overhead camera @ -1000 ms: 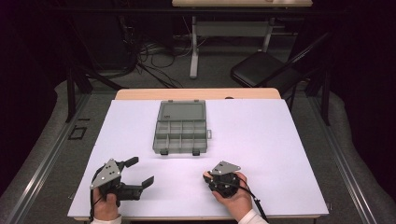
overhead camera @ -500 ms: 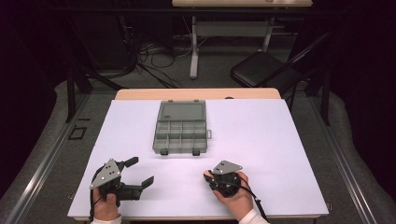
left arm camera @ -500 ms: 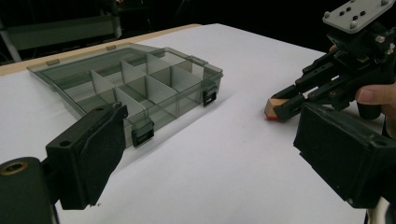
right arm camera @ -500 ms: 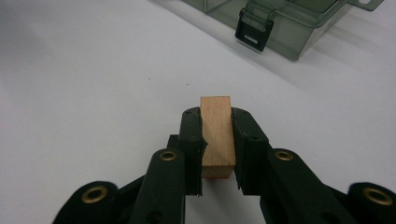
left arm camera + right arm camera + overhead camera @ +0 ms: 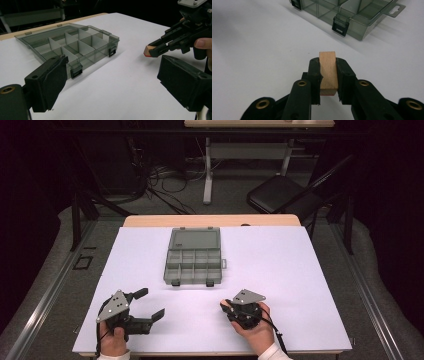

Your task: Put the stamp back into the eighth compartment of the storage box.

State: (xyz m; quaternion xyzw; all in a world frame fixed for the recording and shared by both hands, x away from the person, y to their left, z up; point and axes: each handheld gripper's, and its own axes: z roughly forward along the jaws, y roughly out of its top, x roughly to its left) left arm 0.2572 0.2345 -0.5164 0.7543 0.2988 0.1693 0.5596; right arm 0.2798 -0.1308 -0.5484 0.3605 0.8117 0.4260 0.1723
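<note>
A clear grey compartment box lies open in the middle of the white table, its lid folded back; its compartments look empty. My right gripper is near the front edge, right of centre, shut on a small wooden block with a red underside. That block also shows in the left gripper view, pinched at the tip of the far gripper. My left gripper rests at the front left, open, with nothing between its jaws. The box's latches face me.
The white sheet covers a wooden table. Beyond the far edge are a black folding chair, cables on the floor and another table's leg.
</note>
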